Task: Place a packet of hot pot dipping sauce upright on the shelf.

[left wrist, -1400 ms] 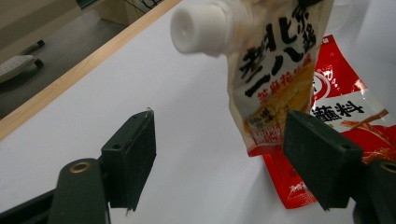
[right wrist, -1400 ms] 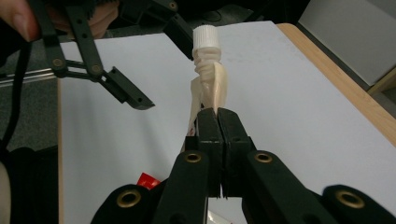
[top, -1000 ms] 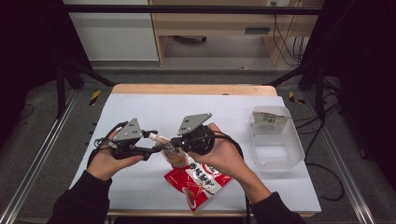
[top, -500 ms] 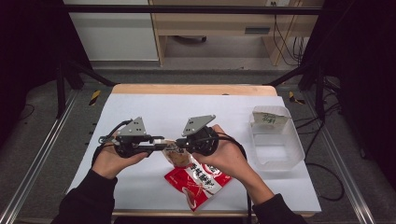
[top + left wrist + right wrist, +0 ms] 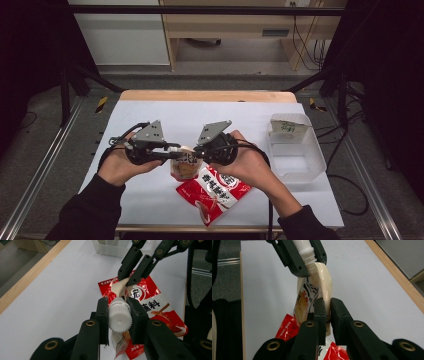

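Above the white table [image 5: 150, 115], a cream spouted pouch [image 5: 183, 167] is held: the left gripper [image 5: 119, 319], just closed, clamps its white cap [image 5: 120, 318]; the right gripper [image 5: 327, 312], just loosening, apparently pinches its edge. A red sachet [image 5: 215, 192] lies beneath, a clear tub [image 5: 295, 150] well apart, dark framing around.
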Demonstrator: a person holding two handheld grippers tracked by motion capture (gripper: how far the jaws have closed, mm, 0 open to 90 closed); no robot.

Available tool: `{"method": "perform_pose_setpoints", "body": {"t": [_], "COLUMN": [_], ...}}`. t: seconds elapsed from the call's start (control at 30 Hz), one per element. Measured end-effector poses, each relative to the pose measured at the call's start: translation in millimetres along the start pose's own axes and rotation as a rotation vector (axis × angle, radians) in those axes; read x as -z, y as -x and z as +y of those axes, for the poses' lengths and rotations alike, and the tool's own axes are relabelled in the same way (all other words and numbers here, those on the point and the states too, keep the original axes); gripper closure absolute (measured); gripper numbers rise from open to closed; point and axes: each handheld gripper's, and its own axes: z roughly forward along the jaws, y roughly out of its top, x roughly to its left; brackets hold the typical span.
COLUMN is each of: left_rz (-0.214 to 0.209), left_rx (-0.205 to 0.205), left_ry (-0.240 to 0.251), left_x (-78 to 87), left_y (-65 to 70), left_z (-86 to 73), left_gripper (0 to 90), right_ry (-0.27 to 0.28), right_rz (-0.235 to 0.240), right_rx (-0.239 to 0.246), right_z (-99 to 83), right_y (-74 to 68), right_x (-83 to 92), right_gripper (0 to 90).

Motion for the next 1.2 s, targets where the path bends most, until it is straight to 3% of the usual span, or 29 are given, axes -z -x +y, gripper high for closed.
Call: {"method": "perform_pose_setpoints", "body": {"t": [0.07,0.13,0.33,0.5,0.63,0.73,1.0,1.2], "left_rz": [0.0,0.0,0.005,-0.001,-0.003,-0.007,-0.004,0.012], "left_rx": [-0.003,-0.006,-0.034,-0.041,-0.052,-0.066,-0.06,-0.022], "left_ry": [-0.003,-0.001,-0.007,-0.006,-0.009,-0.012,0.005,0.042], "left_x": [0.0,0.4,1.5,-0.5,-1.4,-2.2,-1.4,-2.3], "left_y": [-0.7,-1.5,-1.7,0.8,1.5,2.8,2.0,-0.1], "left_z": [0.8,1.1,1.2,2.1,2.6,2.6,0.8,-2.1], "left_gripper": [73.5,73.5,73.5,73.5,73.5,73.5,73.4,72.4], "right_ry": [-0.03,-0.047,-0.116,-0.147,-0.197,-0.213,-0.244,-0.249], "right_rz": [-0.006,-0.008,-0.043,-0.03,0.002,0.027,0.073,0.062], "right_rx": [0.021,0.027,0.108,0.121,0.121,0.114,0.104,0.09], "right_z": [0.9,1.6,10.6,18.1,23.5,26.8,30.9,34.9], "right_y": [2.0,2.3,2.7,4.3,6.4,7.7,8.2,7.7], "right_x": [2.1,2.7,2.1,-3.2,-11.2,-15.9,-17.9,-14.9], "right_gripper": [73.0,69.5,48.1,41.1,40.7,47.2,81.7,87.0]}}
